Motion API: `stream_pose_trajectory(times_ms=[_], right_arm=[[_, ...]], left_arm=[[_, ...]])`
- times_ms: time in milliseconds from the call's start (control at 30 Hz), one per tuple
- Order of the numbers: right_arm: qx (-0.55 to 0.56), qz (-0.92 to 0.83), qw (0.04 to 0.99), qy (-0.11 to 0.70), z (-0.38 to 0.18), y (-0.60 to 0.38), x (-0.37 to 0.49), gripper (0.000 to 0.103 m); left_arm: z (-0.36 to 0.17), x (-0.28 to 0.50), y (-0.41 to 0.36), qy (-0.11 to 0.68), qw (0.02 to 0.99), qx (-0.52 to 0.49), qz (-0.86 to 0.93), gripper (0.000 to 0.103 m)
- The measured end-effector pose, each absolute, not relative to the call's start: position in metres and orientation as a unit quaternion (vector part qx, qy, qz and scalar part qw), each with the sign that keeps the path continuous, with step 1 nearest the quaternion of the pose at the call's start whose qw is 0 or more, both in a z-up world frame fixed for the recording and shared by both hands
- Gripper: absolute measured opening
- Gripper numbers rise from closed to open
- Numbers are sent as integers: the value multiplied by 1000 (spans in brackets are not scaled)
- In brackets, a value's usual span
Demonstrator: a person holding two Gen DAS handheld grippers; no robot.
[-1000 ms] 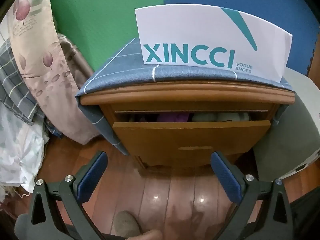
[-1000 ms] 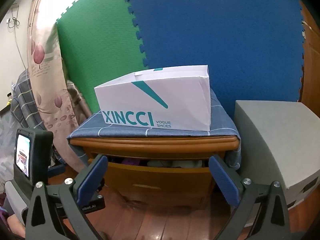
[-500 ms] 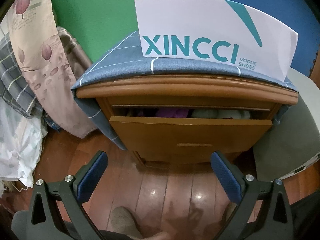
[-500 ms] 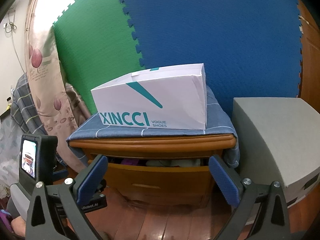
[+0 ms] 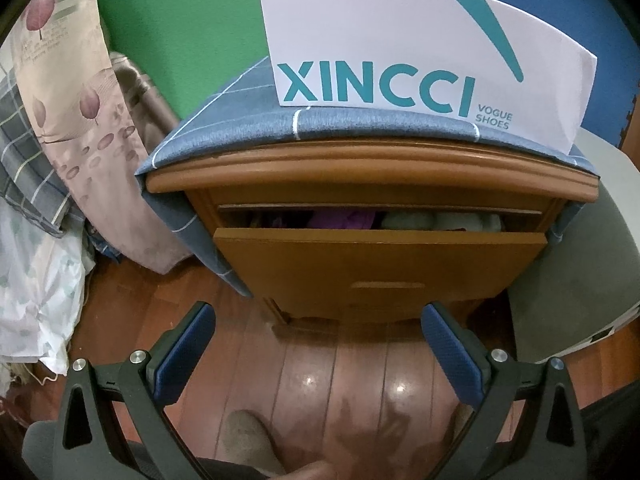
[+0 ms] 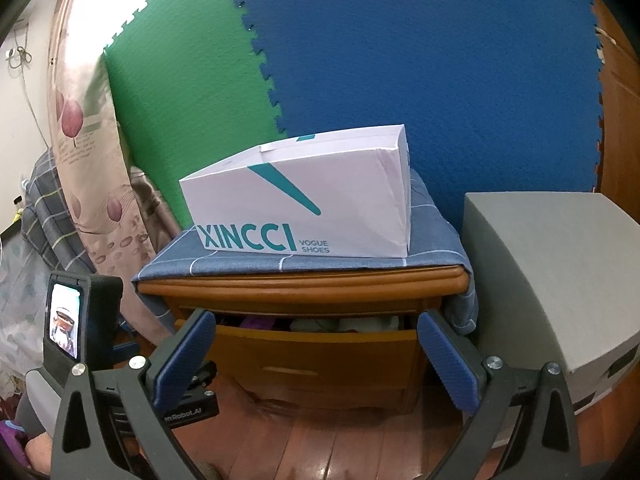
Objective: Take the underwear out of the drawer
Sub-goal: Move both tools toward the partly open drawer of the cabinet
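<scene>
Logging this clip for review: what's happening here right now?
A person holds two grippers in front of a wooden nightstand. Its drawer is partly open, with purple and pale clothing showing inside. The left gripper and right gripper are both open, empty and short of the drawer. Nothing has been taken out. A shoe box sits on top.

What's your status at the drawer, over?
Left gripper and right gripper open, empty. Wooden nightstand drawer partly open, purple garment and pale folded garments inside, untouched. Narrow gap; nothing else blocking.
</scene>
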State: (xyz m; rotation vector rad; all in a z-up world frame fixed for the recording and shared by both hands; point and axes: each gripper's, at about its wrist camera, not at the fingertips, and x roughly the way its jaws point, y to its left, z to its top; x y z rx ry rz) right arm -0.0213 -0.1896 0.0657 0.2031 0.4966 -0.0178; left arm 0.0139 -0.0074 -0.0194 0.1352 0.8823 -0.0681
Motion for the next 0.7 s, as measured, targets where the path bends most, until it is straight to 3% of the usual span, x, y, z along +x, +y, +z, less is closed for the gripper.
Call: stream_pose_trajectory(times_ms=[700], right_arm=[[101, -7, 963, 249, 66, -187, -20, 103]], left_arm=[[-22, 16, -7, 438, 897, 60, -33, 102]])
